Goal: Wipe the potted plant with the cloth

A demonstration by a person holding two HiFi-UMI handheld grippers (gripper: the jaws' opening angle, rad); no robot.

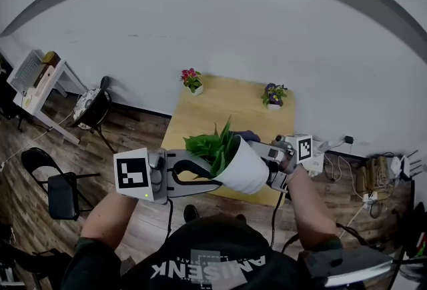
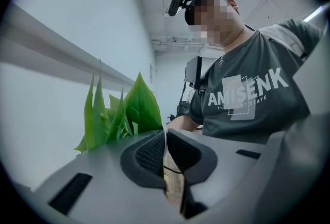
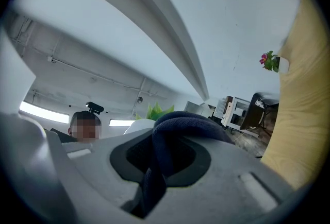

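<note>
The potted plant has a white pot (image 1: 245, 169) and broad green leaves (image 1: 212, 145); it is lifted and tilted over the near edge of the wooden table (image 1: 227, 105). My left gripper (image 1: 215, 179) is shut on the pot's thin white rim (image 2: 165, 138), with the leaves (image 2: 124, 109) just to its left. My right gripper (image 1: 267, 152) sits close behind the pot on the right and is shut on a dark blue cloth (image 1: 248, 137). In the right gripper view the cloth (image 3: 178, 130) bulges out of the jaws, with the pot (image 3: 138, 125) beyond it.
Two small flowering pots stand at the table's far edge, one pink (image 1: 192, 80) and one purple (image 1: 273, 94). Left of the table are a black chair (image 1: 57, 185), a stool (image 1: 90, 107) and a white shelf (image 1: 37, 79). Cables and plugs (image 1: 370, 182) lie on the floor at right.
</note>
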